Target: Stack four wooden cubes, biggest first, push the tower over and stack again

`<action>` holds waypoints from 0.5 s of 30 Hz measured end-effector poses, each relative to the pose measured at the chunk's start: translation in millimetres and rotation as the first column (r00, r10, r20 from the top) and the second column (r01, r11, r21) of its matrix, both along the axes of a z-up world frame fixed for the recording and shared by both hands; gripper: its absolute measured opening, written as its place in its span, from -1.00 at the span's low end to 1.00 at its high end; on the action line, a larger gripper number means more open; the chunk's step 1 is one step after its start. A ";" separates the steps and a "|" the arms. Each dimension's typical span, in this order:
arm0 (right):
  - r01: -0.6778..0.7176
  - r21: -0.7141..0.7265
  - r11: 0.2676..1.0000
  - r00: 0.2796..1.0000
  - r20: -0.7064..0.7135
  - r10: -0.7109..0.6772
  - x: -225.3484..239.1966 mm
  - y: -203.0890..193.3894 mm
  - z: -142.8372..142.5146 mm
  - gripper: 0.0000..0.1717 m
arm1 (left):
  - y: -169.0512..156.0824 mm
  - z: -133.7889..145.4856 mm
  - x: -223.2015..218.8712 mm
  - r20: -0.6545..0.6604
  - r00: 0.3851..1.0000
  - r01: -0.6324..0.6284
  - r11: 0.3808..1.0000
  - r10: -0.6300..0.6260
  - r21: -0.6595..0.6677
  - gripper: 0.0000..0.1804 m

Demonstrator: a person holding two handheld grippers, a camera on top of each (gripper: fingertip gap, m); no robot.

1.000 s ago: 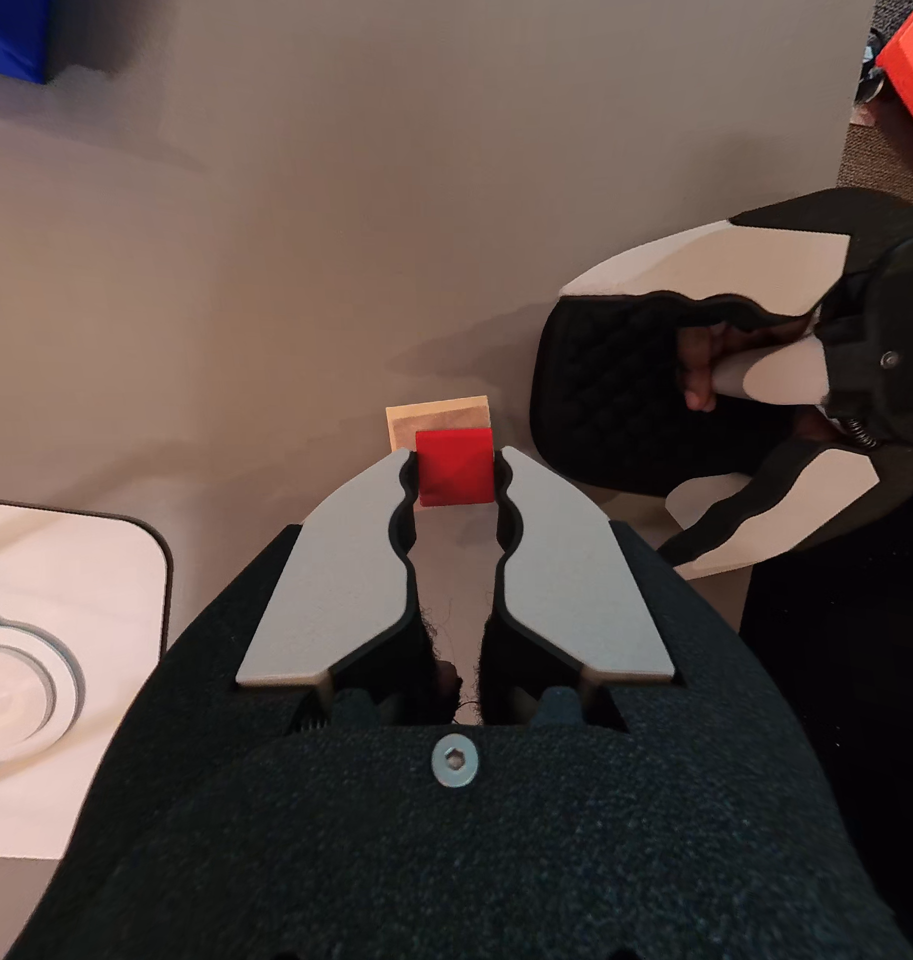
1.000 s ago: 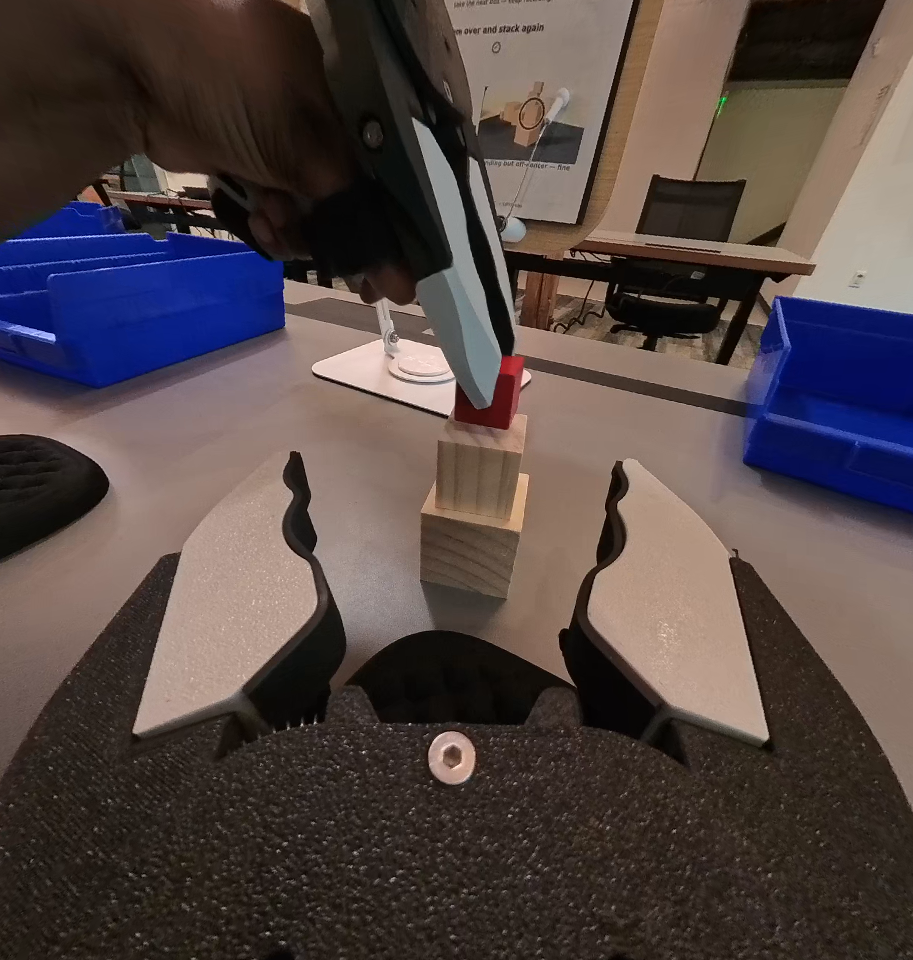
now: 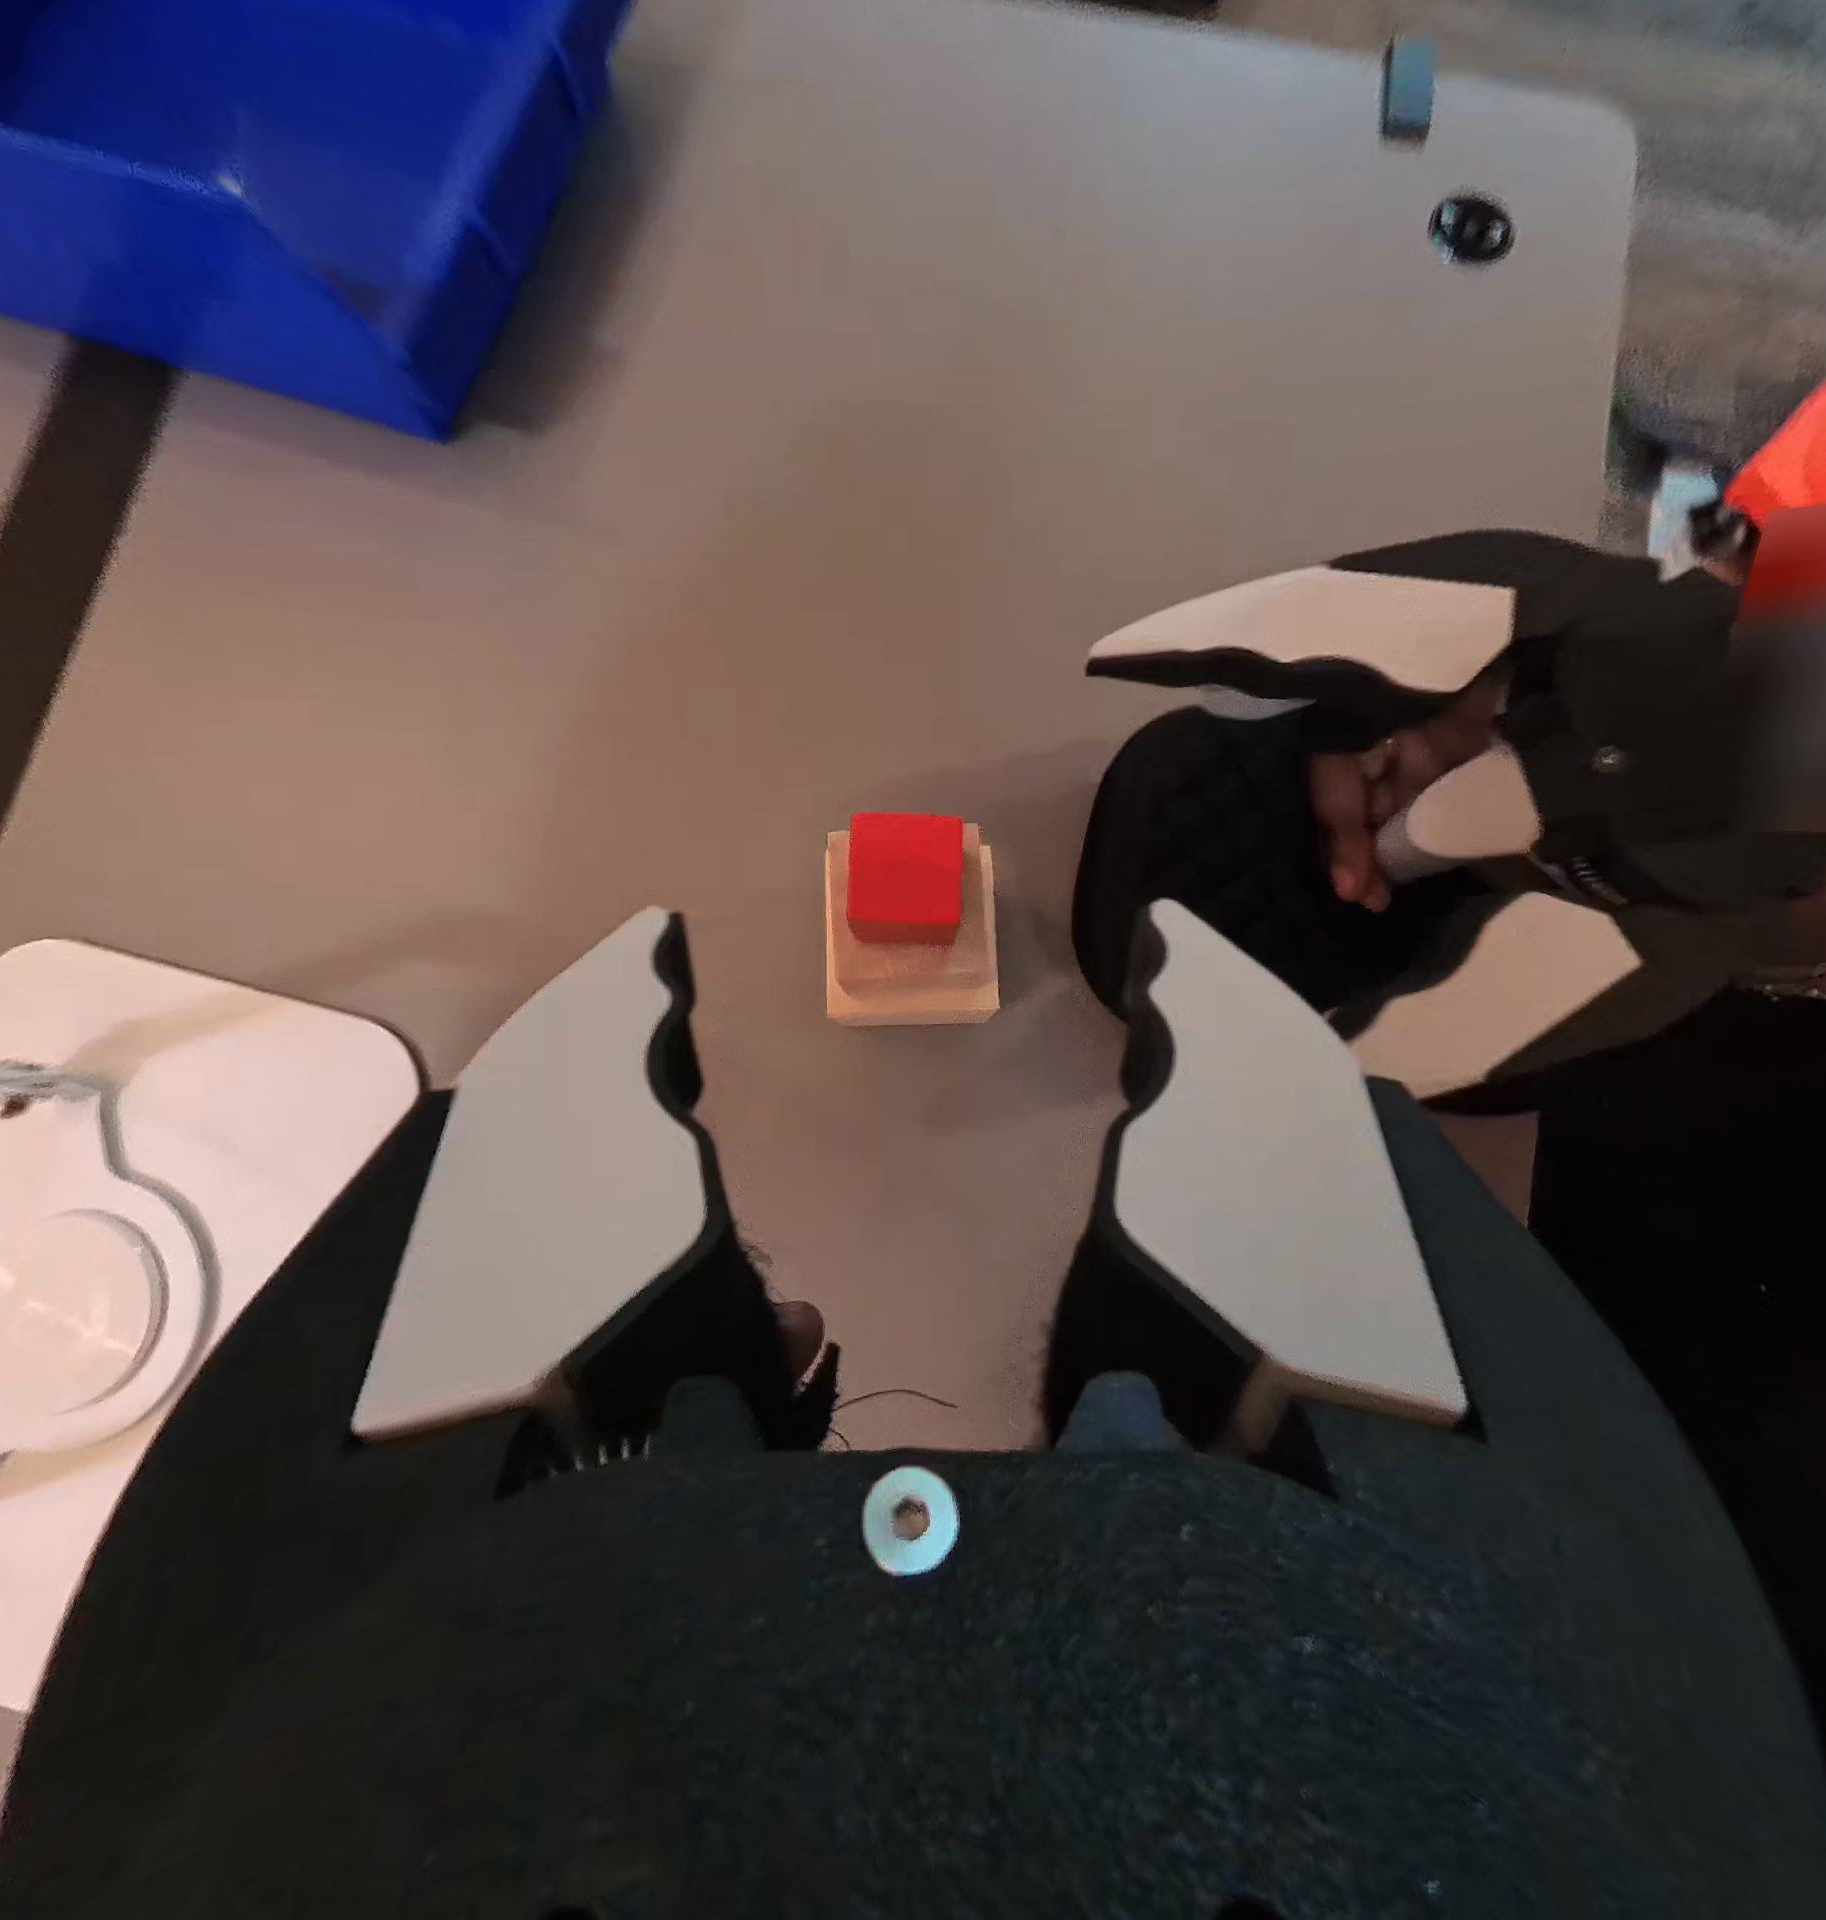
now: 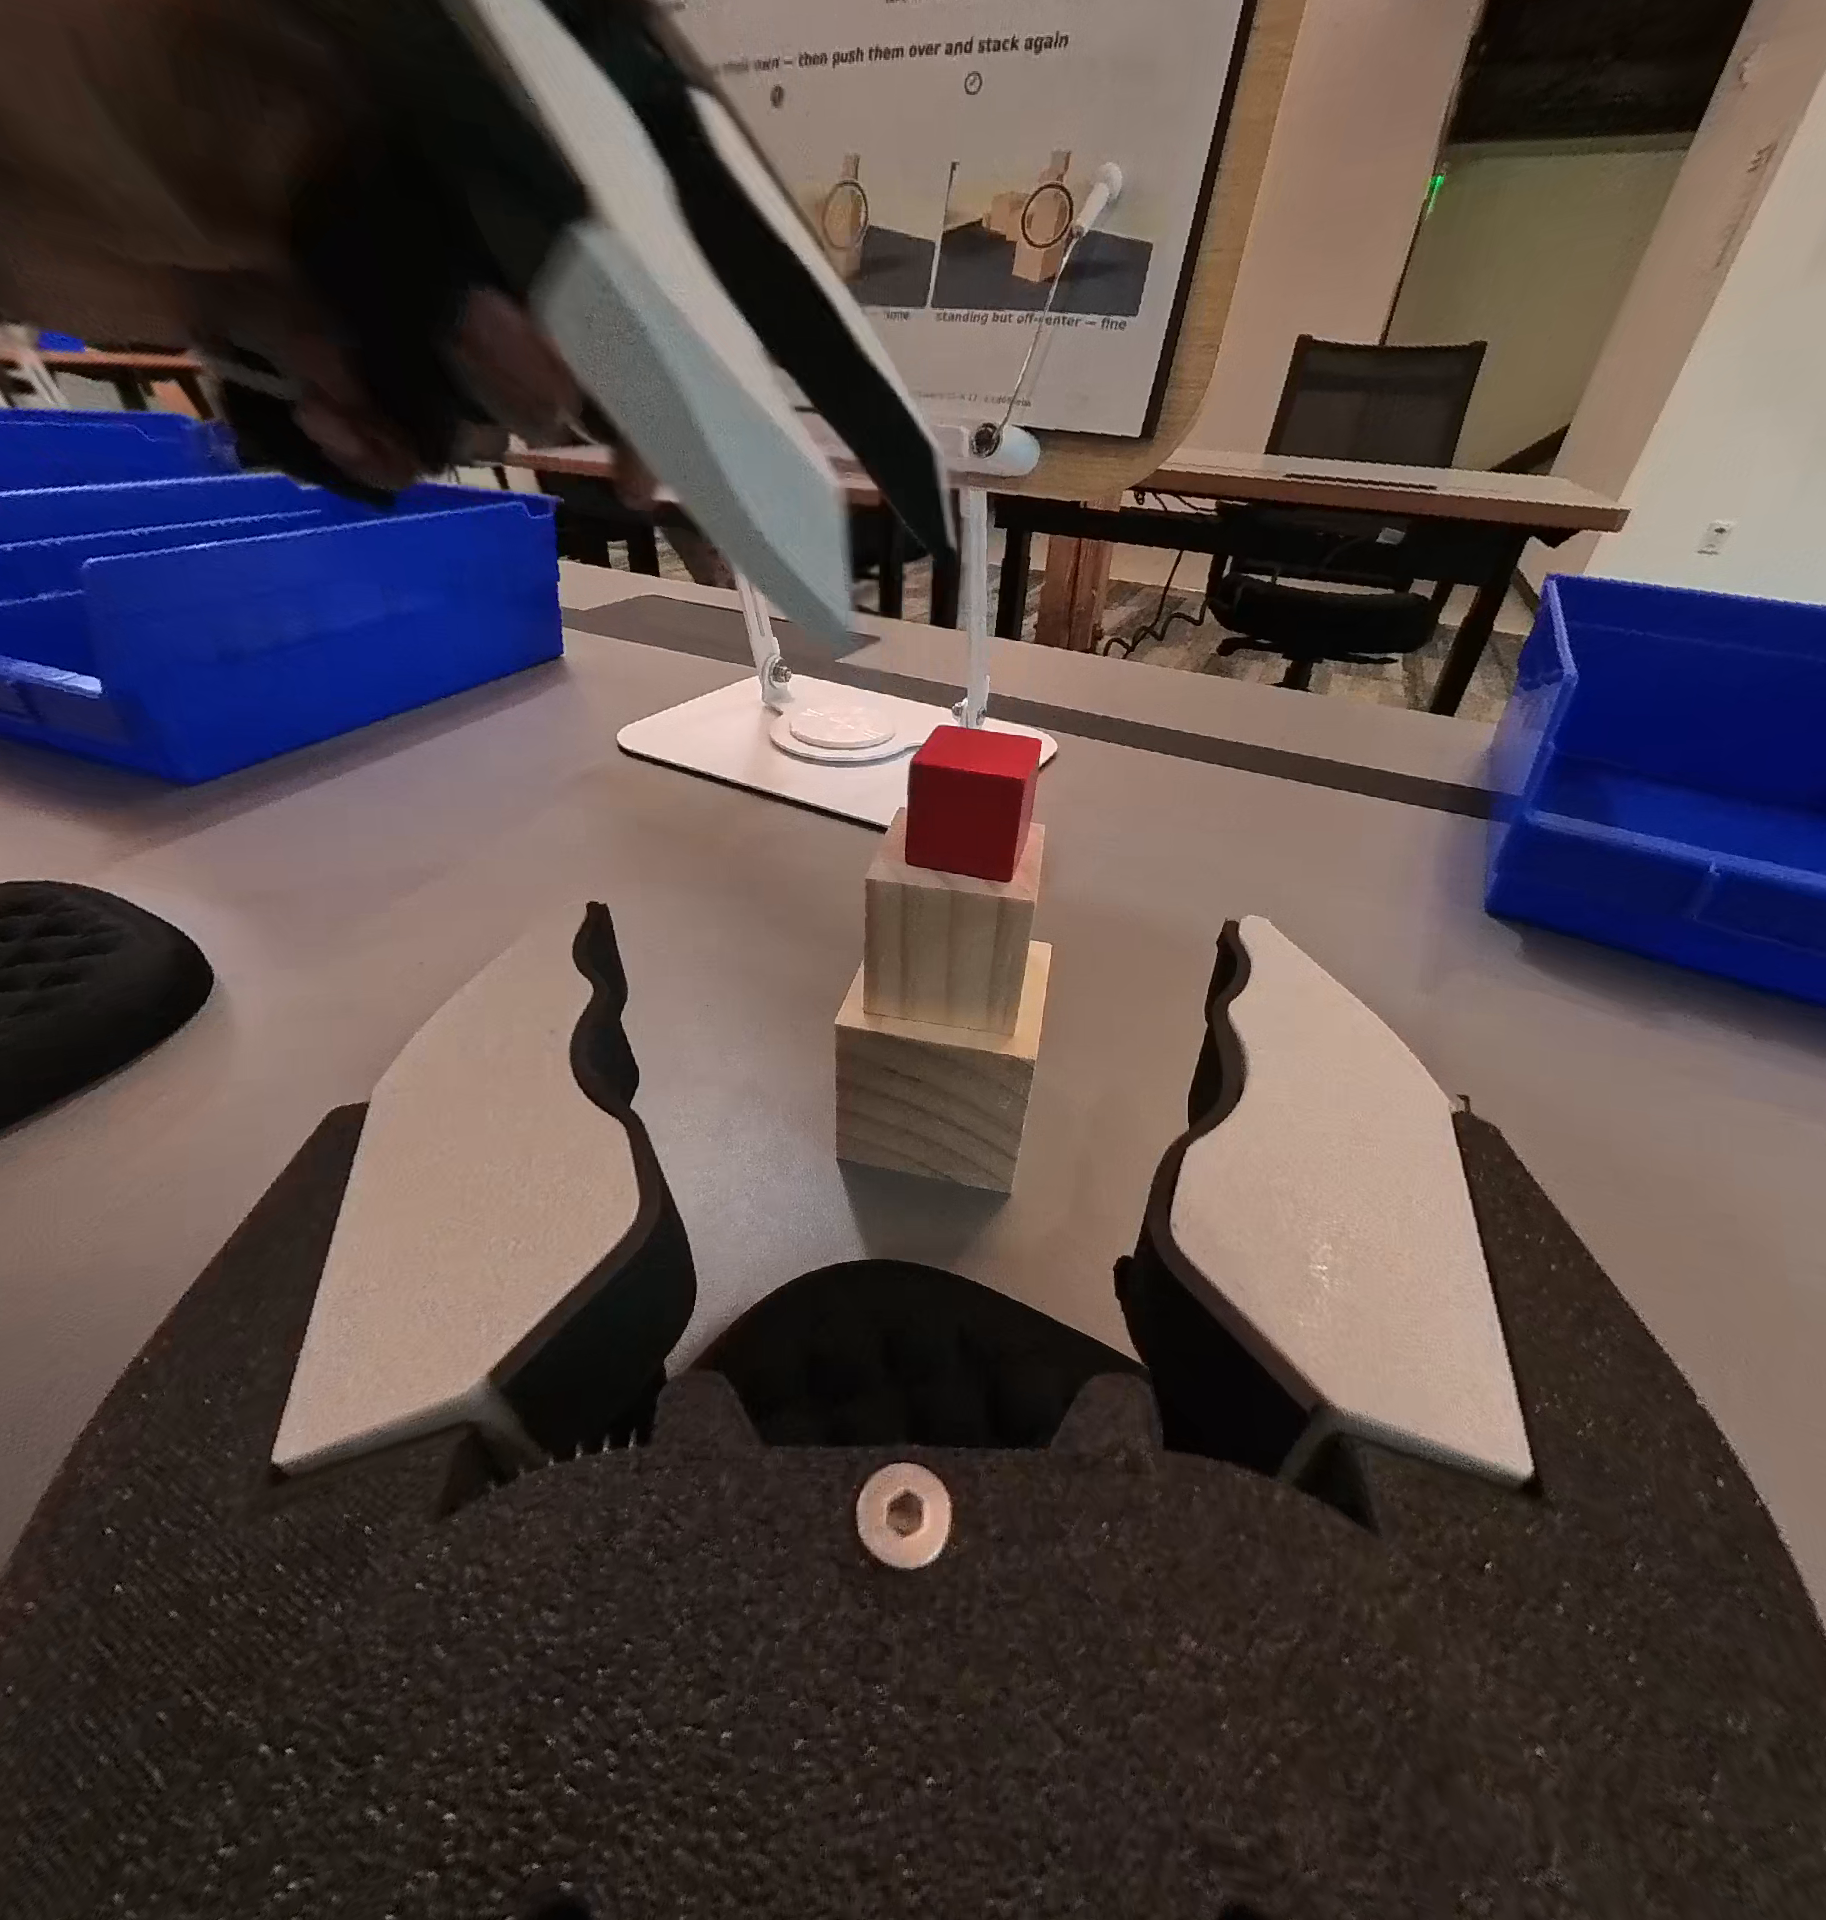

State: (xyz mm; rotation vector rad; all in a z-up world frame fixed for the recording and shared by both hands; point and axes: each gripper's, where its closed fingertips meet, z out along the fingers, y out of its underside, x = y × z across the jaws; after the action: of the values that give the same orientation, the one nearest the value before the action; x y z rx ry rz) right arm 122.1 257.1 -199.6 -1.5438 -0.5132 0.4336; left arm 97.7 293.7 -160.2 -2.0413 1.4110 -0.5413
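Directly ahead of the right gripper (image 4: 914, 935), on the smooth grey worktop (image 4: 369, 883), stands a three-tier stack: a matte red cube (image 4: 971, 800) on a smaller pale wooden cube (image 4: 950, 951), on a wider wooden cube (image 4: 935, 1101) with visible grain. The right gripper's flat grey fingers (image 4: 493, 1195), edged with wavy black pads, are spread wide and hold nothing; the stack stands just beyond the fingertips, untouched. The left gripper (image 3: 914, 920) hangs above the stack, fingers spread, grasp bare, clear of the red cube. Beyond the stack lies a white rounded-corner stand base (image 4: 701, 743). Blue plastic bins (image 4: 265, 613) flank both sides. A black quilted pad (image 4: 57, 966) lies left. Desks and an office chair (image 4: 1345, 561) fill the room behind.
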 end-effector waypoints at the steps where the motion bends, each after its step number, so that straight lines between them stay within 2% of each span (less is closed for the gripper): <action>1: 0.001 -0.006 1.000 1.000 0.000 -0.001 0.0 0.7 -0.7 0.22 | -5.5 6.0 -6.0 0.034 0.999 -0.015 0.999 0.014 0.030 -0.03; 5: -0.003 -0.043 0.999 1.000 0.004 0.003 -0.6 3.5 -4.7 0.22 | -35.9 24.0 -39.7 0.135 0.990 -0.073 0.983 0.051 0.167 0.22; 7: -0.006 -0.054 0.998 1.000 0.000 0.006 -0.5 4.3 -5.6 0.22 | -54.6 26.3 -56.8 0.179 0.981 -0.108 0.973 0.072 0.204 0.22; 9: -0.009 -0.057 0.998 1.000 -0.007 0.008 -0.2 4.2 -5.5 0.22 | -81.5 22.3 -67.9 0.232 0.969 -0.124 0.974 0.079 0.188 0.15; 12: -0.006 -0.038 0.999 1.000 -0.014 0.006 0.7 2.7 -3.0 0.21 | -143.0 3.6 -69.3 0.268 0.963 -0.057 0.988 0.016 0.146 -0.14; 15: -0.009 -0.018 1.000 1.000 -0.003 0.009 -0.5 0.7 -1.8 0.20 | -208.2 -42.8 -69.3 0.116 0.991 0.051 0.982 -0.073 0.184 -0.28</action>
State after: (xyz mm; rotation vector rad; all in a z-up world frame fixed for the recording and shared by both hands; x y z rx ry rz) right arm 121.6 257.8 -201.3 -1.5582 -0.5155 0.4479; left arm 28.4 85.5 -202.9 -1.7960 1.4014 -0.5344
